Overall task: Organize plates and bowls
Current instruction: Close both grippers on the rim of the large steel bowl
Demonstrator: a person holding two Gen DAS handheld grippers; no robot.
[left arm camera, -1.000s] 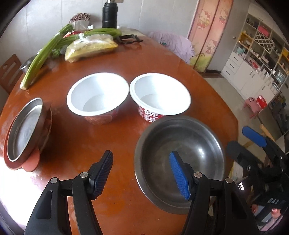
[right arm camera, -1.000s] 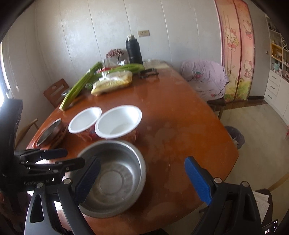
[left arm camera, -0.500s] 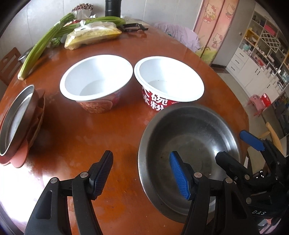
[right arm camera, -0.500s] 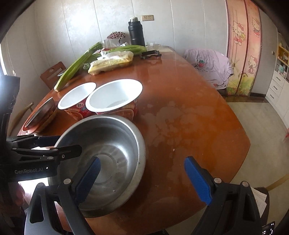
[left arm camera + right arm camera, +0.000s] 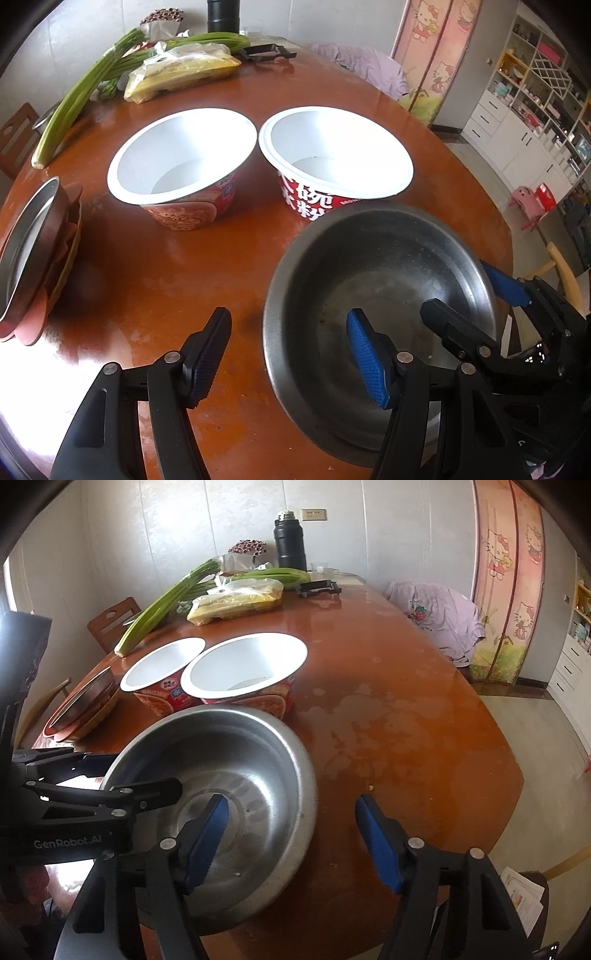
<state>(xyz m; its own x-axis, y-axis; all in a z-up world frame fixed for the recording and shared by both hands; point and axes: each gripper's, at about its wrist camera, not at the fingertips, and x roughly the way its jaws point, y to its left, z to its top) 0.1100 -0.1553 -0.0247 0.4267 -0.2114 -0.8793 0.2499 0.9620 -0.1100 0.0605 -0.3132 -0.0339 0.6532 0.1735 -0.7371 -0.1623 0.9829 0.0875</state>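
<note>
Round red-brown worktop [image 5: 388, 716] in a lived-in room, pale wall behind, greens and a dark flask at the far edge. Nearest the cameras, a steel bowl [image 5: 376, 280] resting on the wood; just past it, two white paper bowls [image 5: 184, 162] side by side, rims almost touching. Off beyond the left jaws, well apart, a steel plate on a red plate [image 5: 33, 258].

Left gripper [image 5: 291, 350] released, jaws straddling the steel bowl's near-left rim: one pad inside the bowl, one outside over bare wood, neither pressing. Right gripper [image 5: 295, 838] straddling the bowl's right rim, one blue pad over the bowl's inside, the other outside; jaws just narrowed, yet a clear gap showing beside the outer pad, so probably no clamp on the wall so far, though fisheye blur at the rim leaves some doubt.

Both grippers pitched steeply down toward the bowl from the near side, held low over it.

For a sound lift: seat the rim deep between the right jaws, close squarely on the wall, raise level, avoid nudging the paper bowls just beyond.
</note>
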